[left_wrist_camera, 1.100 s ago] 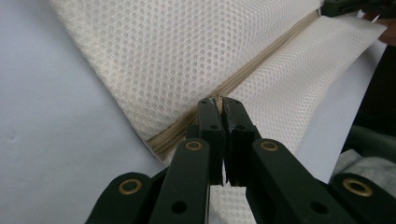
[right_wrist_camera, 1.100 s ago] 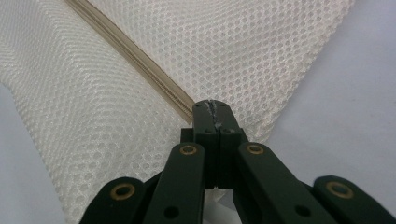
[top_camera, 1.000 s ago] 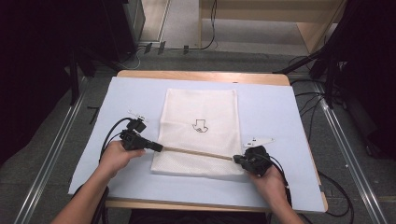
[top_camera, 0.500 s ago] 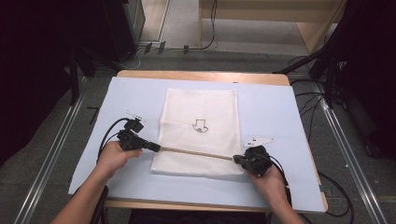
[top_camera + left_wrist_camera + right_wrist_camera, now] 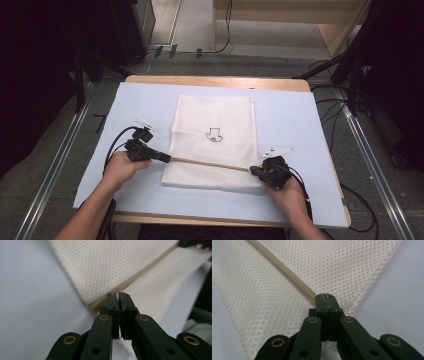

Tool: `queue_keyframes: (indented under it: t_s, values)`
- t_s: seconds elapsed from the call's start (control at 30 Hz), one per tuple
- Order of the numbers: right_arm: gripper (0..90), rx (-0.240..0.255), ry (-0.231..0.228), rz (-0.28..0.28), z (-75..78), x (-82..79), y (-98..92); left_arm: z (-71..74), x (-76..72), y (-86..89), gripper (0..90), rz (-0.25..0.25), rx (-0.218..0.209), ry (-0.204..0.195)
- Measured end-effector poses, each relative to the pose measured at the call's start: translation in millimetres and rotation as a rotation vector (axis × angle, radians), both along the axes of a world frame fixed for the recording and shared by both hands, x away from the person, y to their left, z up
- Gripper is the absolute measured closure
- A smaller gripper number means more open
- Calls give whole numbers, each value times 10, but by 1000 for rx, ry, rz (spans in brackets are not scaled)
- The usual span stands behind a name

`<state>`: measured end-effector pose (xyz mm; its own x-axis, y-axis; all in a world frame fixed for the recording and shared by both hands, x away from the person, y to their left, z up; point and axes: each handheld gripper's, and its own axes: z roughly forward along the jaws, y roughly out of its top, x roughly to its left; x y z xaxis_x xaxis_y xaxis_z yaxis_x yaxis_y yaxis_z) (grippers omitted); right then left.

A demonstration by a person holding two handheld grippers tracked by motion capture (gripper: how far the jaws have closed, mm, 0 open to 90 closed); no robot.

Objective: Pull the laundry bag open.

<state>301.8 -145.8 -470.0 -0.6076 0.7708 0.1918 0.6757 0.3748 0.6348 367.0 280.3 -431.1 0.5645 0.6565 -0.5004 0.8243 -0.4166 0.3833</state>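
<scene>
A white mesh bag (image 5: 212, 135) with a small black print lies flat on the pale blue mat (image 5: 290, 120). Its tan zipper edge (image 5: 210, 163) runs taut across the near end, stretched between my two grippers. My left gripper (image 5: 167, 159) is shut on the zipper's left end, and the left gripper view has the jaws pinching the zipper tape (image 5: 147, 268) at the bag's corner (image 5: 100, 265). My right gripper (image 5: 251, 170) is shut on the right end. In the right gripper view the closed jaws hold the zipper (image 5: 284, 271) with mesh (image 5: 342, 267) on both sides.
The mat covers a wooden table (image 5: 215, 81) whose far edge shows beyond it. Black cables (image 5: 112, 145) trail from each gripper over the mat. Metal rails (image 5: 55, 165) and further cables lie on the floor to both sides.
</scene>
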Motion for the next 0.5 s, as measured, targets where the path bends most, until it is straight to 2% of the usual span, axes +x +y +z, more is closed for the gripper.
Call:
queue_keyframes:
  t_s: [0.03, 0.13, 0.17, 0.2, 0.23, 0.27, 0.33, 0.43, 0.5]
  values:
    - [900, 0, 0, 0, 0, 0, -1, -2, 5, 21, 894, 5, -11, 6]
    - [900, 1, -1, 4, -1, 1, -4, 23, -10, 84, 895, 26, 3, -14]
    - [900, -1, -4, 2, -1, 3, -3, 20, -9, 117, 894, 29, -8, -7]
    - [900, 1, -1, 3, -1, 1, -3, 16, -10, 149, 895, 49, 14, -12]
    - [900, -1, -1, 2, 0, 2, -3, 1, 6, 196, 895, 60, -1, 0]
    - [900, 1, -4, 4, -3, 5, -5, -5, 14, 228, 894, 80, 15, -2]
    - [900, 1, -3, 4, -3, 6, -6, -5, 15, 253, 894, 80, 4, -1]
    - [900, -1, -3, 8, -1, 11, -8, 6, -6, 241, 893, 82, 18, -17]
    - [900, -1, 0, 7, 0, 11, -9, -12, 0, 255, 893, 73, 21, -1]
